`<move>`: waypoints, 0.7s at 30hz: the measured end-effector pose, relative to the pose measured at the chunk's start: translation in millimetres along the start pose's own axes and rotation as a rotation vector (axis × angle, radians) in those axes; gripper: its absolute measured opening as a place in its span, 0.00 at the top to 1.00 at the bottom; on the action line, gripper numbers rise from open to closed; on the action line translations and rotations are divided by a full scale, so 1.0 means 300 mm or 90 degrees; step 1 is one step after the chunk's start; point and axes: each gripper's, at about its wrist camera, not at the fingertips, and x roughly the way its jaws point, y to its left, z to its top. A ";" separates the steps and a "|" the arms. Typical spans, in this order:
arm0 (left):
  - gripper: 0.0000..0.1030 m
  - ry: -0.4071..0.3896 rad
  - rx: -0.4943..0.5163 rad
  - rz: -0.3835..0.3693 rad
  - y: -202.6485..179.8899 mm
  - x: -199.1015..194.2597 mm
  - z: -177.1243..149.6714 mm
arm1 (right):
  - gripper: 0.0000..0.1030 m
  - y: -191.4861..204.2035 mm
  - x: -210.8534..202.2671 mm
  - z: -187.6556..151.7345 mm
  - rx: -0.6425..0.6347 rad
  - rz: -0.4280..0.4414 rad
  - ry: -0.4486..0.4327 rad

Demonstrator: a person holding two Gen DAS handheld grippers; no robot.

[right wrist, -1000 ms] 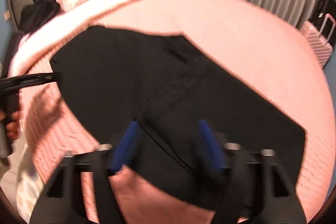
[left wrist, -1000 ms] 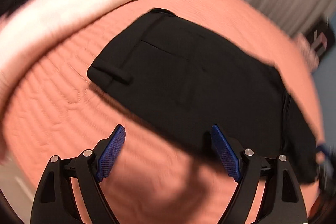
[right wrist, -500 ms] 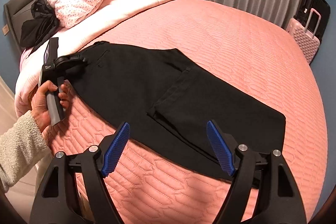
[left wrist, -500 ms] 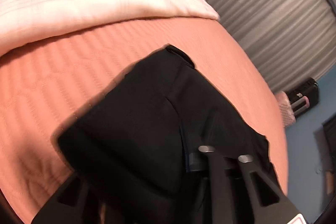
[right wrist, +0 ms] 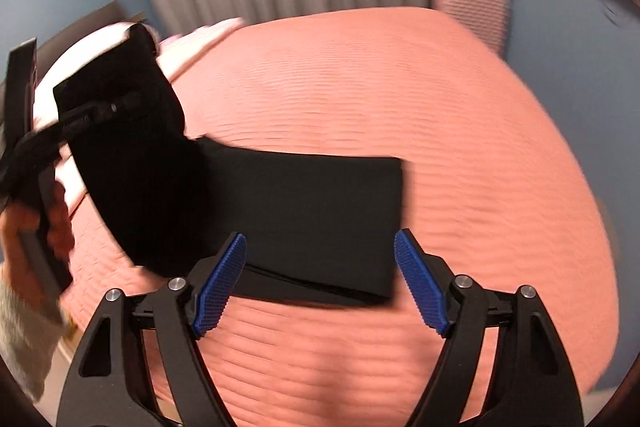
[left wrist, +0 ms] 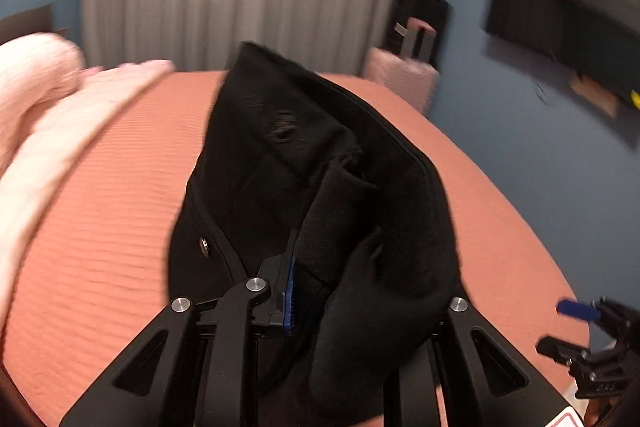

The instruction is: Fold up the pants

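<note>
Above the bed [right wrist: 400,87], pants [right wrist: 132,155] waistband now lifted.

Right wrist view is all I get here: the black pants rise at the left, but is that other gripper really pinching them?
Observer: Yes. In the left wrist view the left gripper is shut on the pants, the cloth bunched over its fingers.
Operator: Which part of the pants?
Observer: The waist end; a metal button shows there.
Operator: Can it see my gripper?
Observer: Yes, the right gripper sits at that view's lower right edge, holding nothing.
</note>
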 end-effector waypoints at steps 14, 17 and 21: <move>0.76 0.204 0.025 0.037 -0.483 0.243 -0.273 | 0.24 -0.395 0.043 -0.093 0.122 0.044 0.015; 0.47 0.174 -0.007 0.045 -0.424 0.167 -0.287 | 0.25 -0.343 0.099 -0.058 0.082 0.054 0.026; 0.45 0.192 -0.006 0.067 -0.413 0.238 -0.253 | 0.27 -0.282 0.154 -0.021 0.066 0.050 0.037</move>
